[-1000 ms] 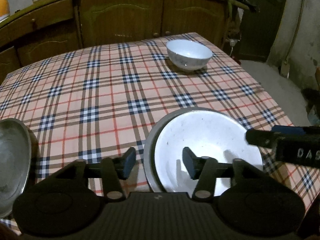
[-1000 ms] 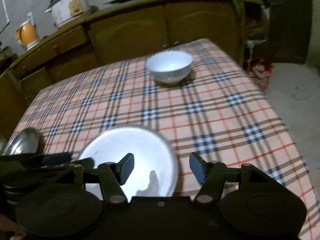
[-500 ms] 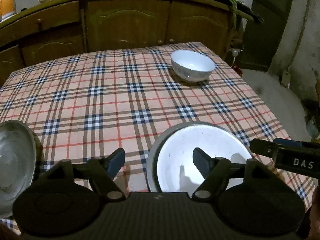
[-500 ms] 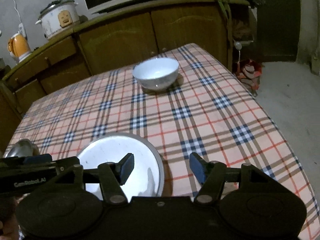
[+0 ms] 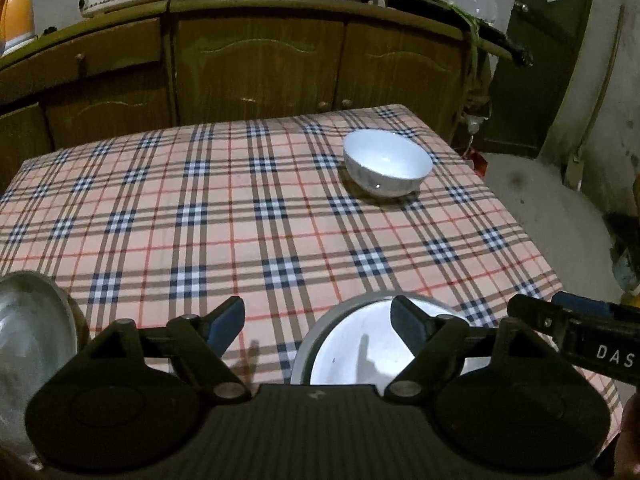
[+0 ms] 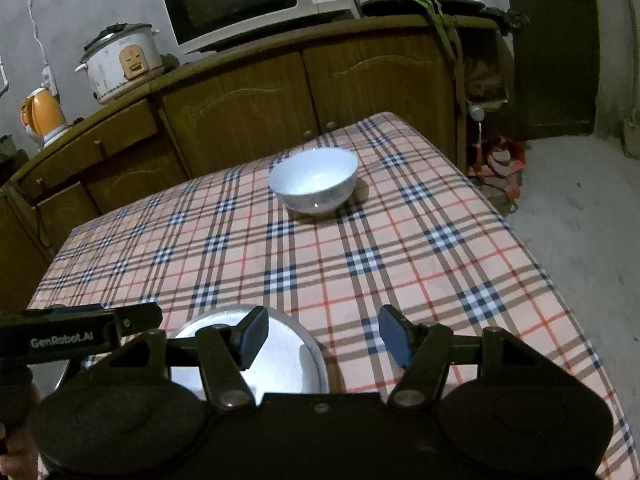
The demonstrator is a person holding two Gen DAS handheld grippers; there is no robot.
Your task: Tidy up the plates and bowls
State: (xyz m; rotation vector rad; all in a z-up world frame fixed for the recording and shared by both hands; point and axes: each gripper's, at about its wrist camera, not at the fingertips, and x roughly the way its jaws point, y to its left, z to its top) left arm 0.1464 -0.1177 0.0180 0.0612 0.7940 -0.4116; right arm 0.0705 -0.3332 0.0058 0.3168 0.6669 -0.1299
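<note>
Plaid tablecloth (image 5: 224,216) is covering the whole table and lying bare across its wide middle, while its far edge is running close along the wooden cabinets (image 5: 256,68) and its right edge is dropping off to open floor. Nearest the cameras, a round metal plate (image 5: 360,356) is lying flat by the near edge. A second metal dish (image 5: 32,344) is sitting at the near left, partly cut off by the left wrist view. A white bowl (image 6: 314,180) is standing upright, mouth up, near the far right corner, well apart from the plates. The left gripper (image 5: 316,320) is hovering over the metal plate's left rim, jaws opening with nothing pinched. The right gripper (image 6: 322,332) is hanging over that plate's right rim, jaws apart and empty.
</note>
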